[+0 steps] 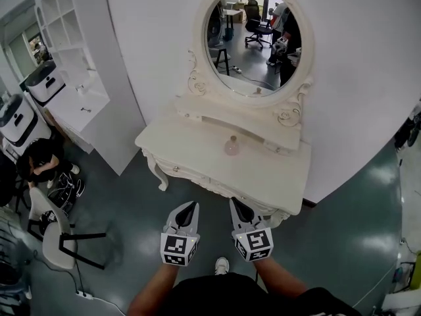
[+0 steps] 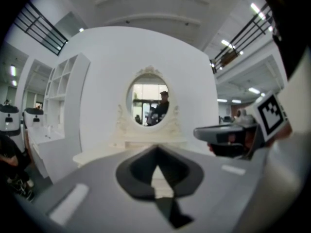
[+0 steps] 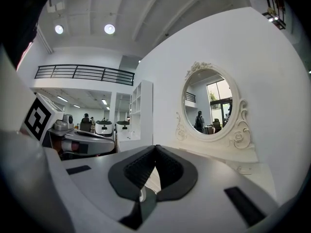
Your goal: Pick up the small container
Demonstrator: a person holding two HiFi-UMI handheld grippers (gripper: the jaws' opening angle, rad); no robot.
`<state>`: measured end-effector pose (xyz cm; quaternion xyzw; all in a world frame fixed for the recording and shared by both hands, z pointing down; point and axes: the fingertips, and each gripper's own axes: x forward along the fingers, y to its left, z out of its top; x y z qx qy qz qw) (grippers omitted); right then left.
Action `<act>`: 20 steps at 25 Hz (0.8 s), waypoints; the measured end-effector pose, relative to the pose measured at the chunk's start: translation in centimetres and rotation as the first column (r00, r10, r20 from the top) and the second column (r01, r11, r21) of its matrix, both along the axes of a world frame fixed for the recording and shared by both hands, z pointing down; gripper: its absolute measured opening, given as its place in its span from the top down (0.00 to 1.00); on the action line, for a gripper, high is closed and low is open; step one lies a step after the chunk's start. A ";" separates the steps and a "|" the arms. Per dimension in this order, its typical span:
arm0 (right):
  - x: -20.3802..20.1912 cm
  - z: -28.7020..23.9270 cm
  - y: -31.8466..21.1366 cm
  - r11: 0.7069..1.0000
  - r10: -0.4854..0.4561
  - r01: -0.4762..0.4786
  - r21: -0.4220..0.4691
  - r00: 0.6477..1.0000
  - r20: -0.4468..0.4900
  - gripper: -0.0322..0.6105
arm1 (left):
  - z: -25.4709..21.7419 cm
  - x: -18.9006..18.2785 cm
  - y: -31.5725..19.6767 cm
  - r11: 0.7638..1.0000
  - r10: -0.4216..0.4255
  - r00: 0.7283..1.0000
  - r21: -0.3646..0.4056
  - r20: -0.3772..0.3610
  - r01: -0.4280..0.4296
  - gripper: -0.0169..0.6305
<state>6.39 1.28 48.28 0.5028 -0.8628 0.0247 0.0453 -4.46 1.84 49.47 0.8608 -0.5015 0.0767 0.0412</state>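
Small container [image 1: 231, 146] upright toward the back of the dressing table [image 1: 263, 176], long axis vertical, bare tabletop between it and the front edge. Left gripper [image 1: 192, 205] and right gripper [image 1: 235, 203], jaws closed on nothing, hang just outside that edge, over floor [image 1: 131, 203].

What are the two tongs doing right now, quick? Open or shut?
Left tongs: shut, holding nothing.
Right tongs: shut, holding nothing.
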 end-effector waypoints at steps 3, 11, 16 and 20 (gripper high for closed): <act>0.8 0.3 -1.4 1.000 -0.014 0.015 -0.009 1.000 0.009 0.94 | 0.3 0.8 -1.3 1.000 -0.012 1.000 -0.015 0.011 0.012 0.96; 1.5 1.0 -4.0 0.998 -0.060 0.061 -0.020 0.997 0.038 0.94 | 0.6 1.9 -3.4 0.998 -0.051 0.998 -0.036 0.024 0.052 0.96; 1.2 0.7 -5.5 0.997 -0.080 0.081 -0.016 0.995 0.054 0.94 | 0.5 1.7 -4.7 0.997 -0.069 0.997 -0.038 0.030 0.071 0.96; 0.7 0.9 -6.8 0.996 -0.081 0.083 -0.022 0.994 0.068 0.94 | 1.3 1.3 -5.8 0.996 -0.069 0.997 -0.054 0.030 0.071 0.96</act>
